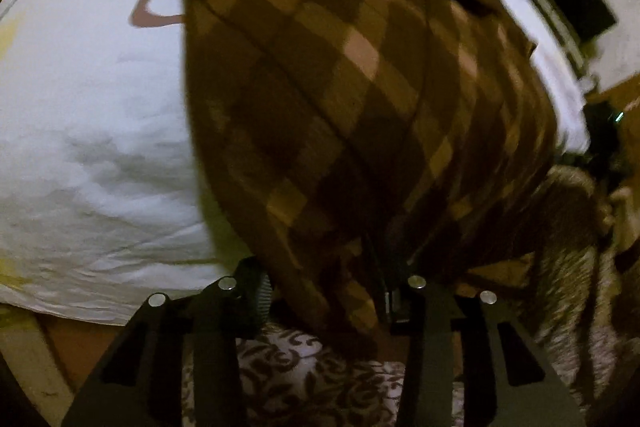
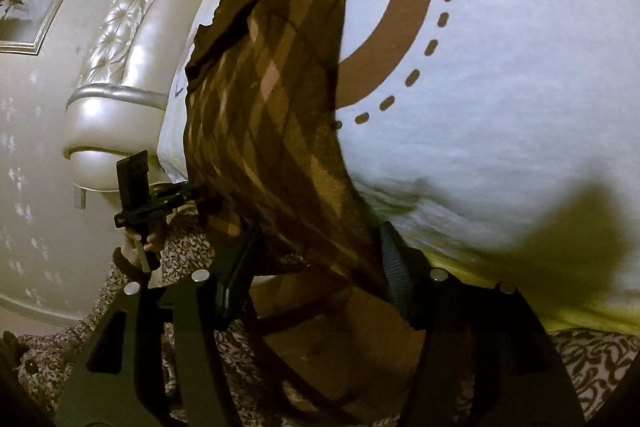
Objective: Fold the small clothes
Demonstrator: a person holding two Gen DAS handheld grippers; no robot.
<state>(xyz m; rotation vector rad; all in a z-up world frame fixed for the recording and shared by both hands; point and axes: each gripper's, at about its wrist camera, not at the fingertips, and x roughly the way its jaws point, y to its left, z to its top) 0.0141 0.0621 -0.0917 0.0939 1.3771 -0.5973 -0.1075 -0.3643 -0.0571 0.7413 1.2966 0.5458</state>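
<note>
A: Checked brown garment (image 1: 360, 99) stretches lengthwise across the white bedsheet (image 1: 80, 107), its long axis running from the near bed edge up toward the far side.

B: Near end sits right at the left gripper (image 1: 324, 291), cloth draped between the fingers. Whether they pinch it, I cannot tell.

A: Over by the padded headboard (image 2: 120, 39), same garment, tan and pink squares on dark brown, one edge ragged-looking.

B: Right gripper (image 2: 316, 267) stands moderately wide, cloth hanging between its fingers at the bedsheet's near edge; no clear pinch.
</note>
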